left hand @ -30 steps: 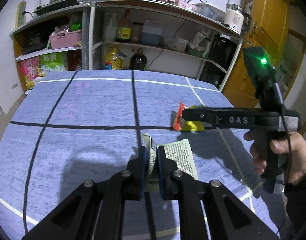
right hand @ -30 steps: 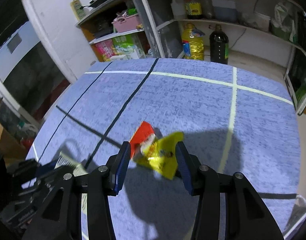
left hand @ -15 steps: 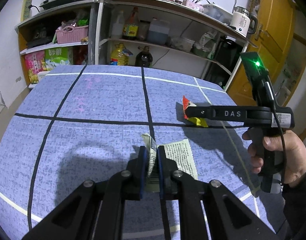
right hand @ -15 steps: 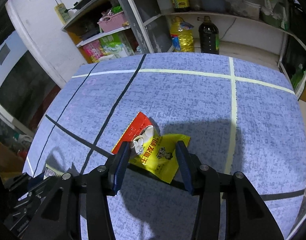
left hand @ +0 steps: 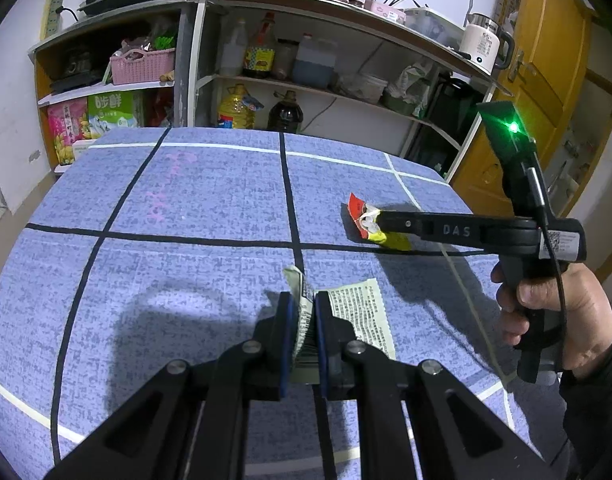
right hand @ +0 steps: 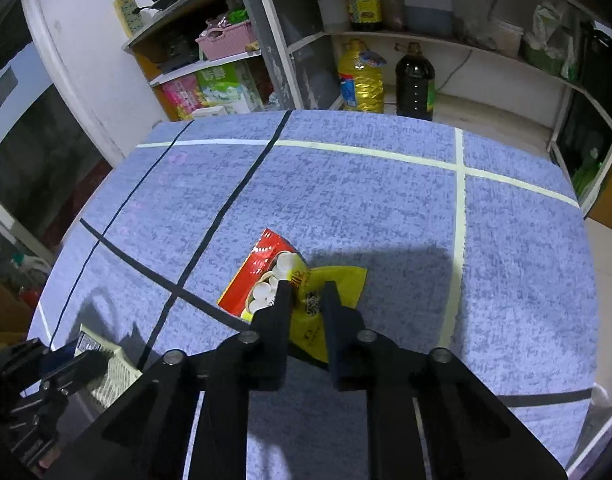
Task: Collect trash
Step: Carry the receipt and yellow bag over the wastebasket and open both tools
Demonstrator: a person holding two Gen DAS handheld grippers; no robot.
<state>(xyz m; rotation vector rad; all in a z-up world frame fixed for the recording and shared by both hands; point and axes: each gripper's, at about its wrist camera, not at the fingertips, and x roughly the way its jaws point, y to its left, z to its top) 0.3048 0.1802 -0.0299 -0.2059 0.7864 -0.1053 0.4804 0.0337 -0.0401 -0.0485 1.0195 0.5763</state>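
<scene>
My left gripper (left hand: pixel 302 308) is shut on a pale printed paper wrapper (left hand: pixel 361 312) and holds it just above the blue tablecloth (left hand: pixel 206 196). A red and yellow snack bag (right hand: pixel 274 276) lies on the cloth right of the black centre line. My right gripper (right hand: pixel 307 294) has its jaws pinched on the bag's yellow part. From the left wrist view the right gripper (left hand: pixel 375 220) reaches in from the right onto the snack bag (left hand: pixel 393 240). The paper wrapper also shows at the lower left of the right wrist view (right hand: pixel 106 368).
The tablecloth carries black and white tape lines. Behind the table stand shelves (left hand: pixel 290 84) with oil bottles (right hand: pixel 361 76), a pink basket (left hand: pixel 142 65), snack packs and a white kettle (left hand: pixel 481 42). A yellow door (left hand: pixel 545 72) is at the right.
My right gripper moved forward over the snack bag and its jaws narrowed from wide open to pinching the bag. My left gripper kept its hold on the paper wrapper.
</scene>
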